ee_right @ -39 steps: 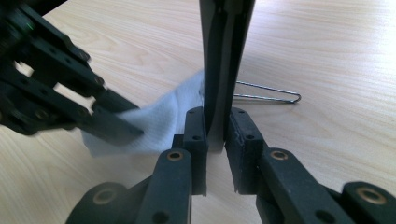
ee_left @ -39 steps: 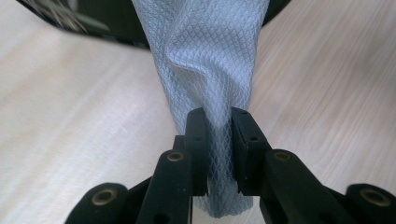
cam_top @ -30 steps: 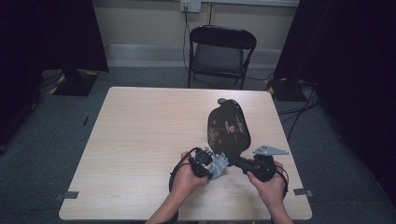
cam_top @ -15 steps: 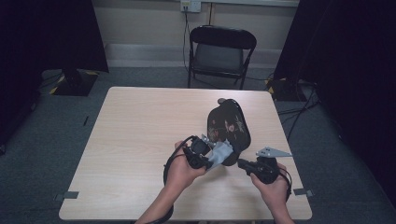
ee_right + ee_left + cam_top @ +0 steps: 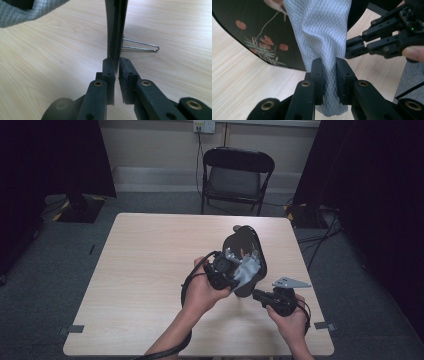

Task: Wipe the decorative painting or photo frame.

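Nearest the table's front edge, right gripper (image 5: 256,294) sits low in the person's right hand (image 5: 291,316), grey three-cornered plate (image 5: 291,282) on top. Its jaws have just been opening a little, yet the right gripper view has the pads on either side of the lower rim of the black tray (image 5: 115,30), tray seen edge-on, standing upright off the wooden table (image 5: 150,270). Thin wire stand (image 5: 141,45) pokes out behind the tray, resting on the tabletop.

Just beyond, left gripper (image 5: 239,272) in the left hand (image 5: 202,292) is raised at tray height, jaws narrow and pinched on a grey-white mesh cloth (image 5: 322,37). Cloth drapes against the tray's inner face, which has a red flower and leaf pattern (image 5: 265,43). Right gripper also visible beside the cloth in the left gripper view.

Tray sits right of table centre, tilted up, well above the surface at its far end.

Farther back: black folding chair (image 5: 235,175) behind the table, wall socket (image 5: 203,126) above it.
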